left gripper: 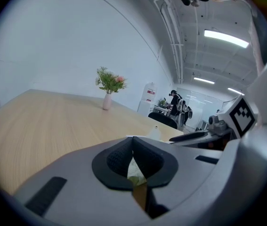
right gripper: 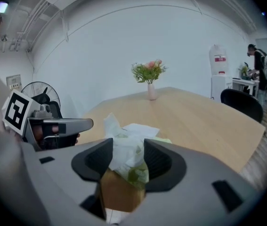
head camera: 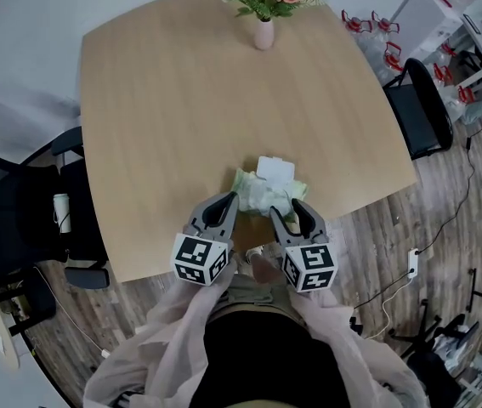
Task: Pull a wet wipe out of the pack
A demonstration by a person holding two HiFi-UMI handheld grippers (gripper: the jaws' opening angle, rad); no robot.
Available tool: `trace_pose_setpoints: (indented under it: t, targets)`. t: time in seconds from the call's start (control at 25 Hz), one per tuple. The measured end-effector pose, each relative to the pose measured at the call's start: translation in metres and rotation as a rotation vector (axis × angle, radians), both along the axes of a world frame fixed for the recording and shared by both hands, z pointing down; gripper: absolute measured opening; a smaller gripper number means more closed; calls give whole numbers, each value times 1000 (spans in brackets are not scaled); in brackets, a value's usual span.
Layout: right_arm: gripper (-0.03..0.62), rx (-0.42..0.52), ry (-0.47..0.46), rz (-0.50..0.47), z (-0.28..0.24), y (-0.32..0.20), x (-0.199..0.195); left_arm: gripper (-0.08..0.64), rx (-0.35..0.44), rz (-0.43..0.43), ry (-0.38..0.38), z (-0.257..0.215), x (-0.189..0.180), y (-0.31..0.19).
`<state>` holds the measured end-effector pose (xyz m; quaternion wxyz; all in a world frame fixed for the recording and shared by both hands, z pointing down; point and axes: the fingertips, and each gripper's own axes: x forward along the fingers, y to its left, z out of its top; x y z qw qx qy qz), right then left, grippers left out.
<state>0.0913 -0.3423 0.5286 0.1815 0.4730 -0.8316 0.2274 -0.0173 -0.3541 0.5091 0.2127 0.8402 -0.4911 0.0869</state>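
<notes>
The green wet wipe pack lies near the table's front edge, with a crumpled white wipe on its top. My right gripper is at the pack's right end and stands open. In the right gripper view the wipe and pack show between the wide-apart pads, which do not press on them. My left gripper is at the pack's left end. Its pads meet at the tips, and a sliver of pack shows in the gap below them.
A pink vase of flowers stands at the far edge of the round wooden table. Black chairs stand at the left and the right. The person's body is right at the near edge.
</notes>
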Motion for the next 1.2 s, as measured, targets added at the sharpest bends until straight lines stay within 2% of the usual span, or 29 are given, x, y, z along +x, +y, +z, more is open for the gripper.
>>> trace_pose_setpoints:
  t: [0.2, 0.32, 0.48, 0.68, 1.2]
  targets:
    - [149, -7, 27, -75, 7, -7, -10, 12, -22, -28, -9, 9, -4, -12]
    - [140, -9, 20, -102, 8, -10, -13, 12, -35, -43, -9, 14, -4, -16]
    - [116, 4, 15, -117, 8, -15, -13, 12, -28, -60, -5, 16, -4, -21]
    - [41, 26, 32, -125, 8, -19, -11, 12, -26, -72, -6, 20, -6, -19]
    - [29, 53, 56, -107, 3, -11, -12, 12, -18, -34, -1, 19, -1, -11]
